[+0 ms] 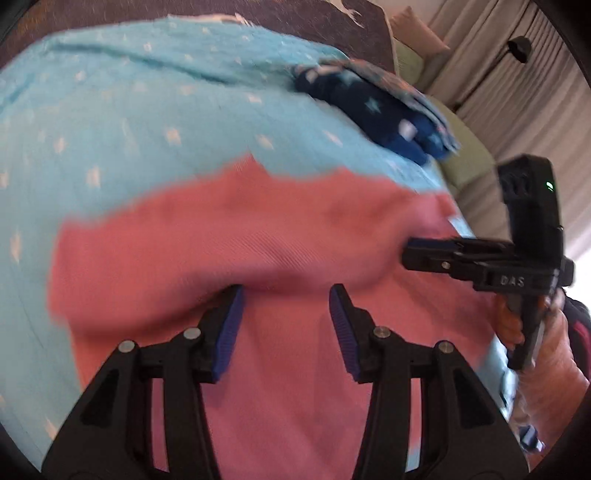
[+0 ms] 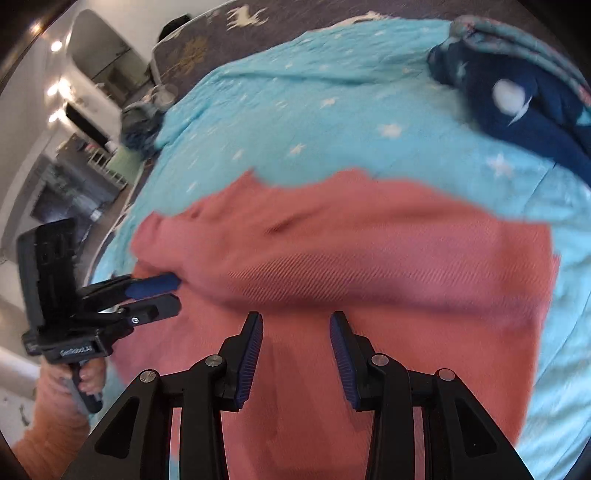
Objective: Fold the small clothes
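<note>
A salmon-pink garment (image 1: 229,236) (image 2: 369,243) lies on a light blue star-print blanket (image 1: 110,122) (image 2: 295,110), with a fold of cloth raised across its middle. My left gripper (image 1: 286,295) is open over the garment's near part with nothing between its fingers; it shows in the right wrist view (image 2: 173,291) at the garment's left edge. My right gripper (image 2: 296,317) is open over the garment, empty; it shows in the left wrist view (image 1: 410,251) at the garment's right edge. Both views are motion-blurred.
A pile of dark blue star-print clothes (image 1: 376,110) (image 2: 524,110) lies at the blanket's far right. A dark patterned rug (image 2: 221,33) lies beyond the blanket. A green sofa (image 1: 465,158) and curtains stand right; furniture (image 2: 74,147) stands left.
</note>
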`<state>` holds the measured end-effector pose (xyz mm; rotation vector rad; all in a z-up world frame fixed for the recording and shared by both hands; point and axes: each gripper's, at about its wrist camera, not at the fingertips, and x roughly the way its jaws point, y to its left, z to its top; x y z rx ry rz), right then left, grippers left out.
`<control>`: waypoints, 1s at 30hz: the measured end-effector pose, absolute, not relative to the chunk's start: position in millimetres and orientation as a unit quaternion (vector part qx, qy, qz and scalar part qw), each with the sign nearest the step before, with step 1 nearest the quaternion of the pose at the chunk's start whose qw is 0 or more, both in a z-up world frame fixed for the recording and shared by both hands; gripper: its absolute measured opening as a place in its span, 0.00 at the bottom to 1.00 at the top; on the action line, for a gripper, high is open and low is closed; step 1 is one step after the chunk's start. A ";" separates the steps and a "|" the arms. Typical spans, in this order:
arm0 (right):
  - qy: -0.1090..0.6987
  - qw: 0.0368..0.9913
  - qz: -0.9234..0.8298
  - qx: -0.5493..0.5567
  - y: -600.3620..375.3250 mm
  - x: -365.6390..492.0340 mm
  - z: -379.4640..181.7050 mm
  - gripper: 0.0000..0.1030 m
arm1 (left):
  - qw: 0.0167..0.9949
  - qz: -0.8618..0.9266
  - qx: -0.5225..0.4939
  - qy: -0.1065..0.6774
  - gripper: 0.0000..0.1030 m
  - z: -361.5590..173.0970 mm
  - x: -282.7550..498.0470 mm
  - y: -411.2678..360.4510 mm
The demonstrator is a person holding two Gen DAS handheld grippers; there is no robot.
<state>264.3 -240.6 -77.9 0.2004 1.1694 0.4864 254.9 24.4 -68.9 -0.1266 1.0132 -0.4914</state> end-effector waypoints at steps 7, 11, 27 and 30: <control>0.462 0.858 0.075 0.210 -324.4 300.5 -53.3 0.36 | 0.907 -0.161 -0.144 0.361 0.51 -5.0 288.5 72.1; 0.451 0.868 0.074 0.194 -358.5 270.4 -43.3 0.36 | 0.923 -0.131 -0.137 0.335 0.62 0.4 257.6 104.7; 0.474 0.831 0.177 0.229 -375.3 117.4 -62.9 0.37 | 0.878 -0.149 -0.164 0.425 0.62 -62.3 128.5 125.2; 0.475 0.833 0.179 0.221 -368.8 104.2 -64.4 0.37 | 0.875 -0.135 -0.159 0.437 0.62 -65.8 123.3 124.1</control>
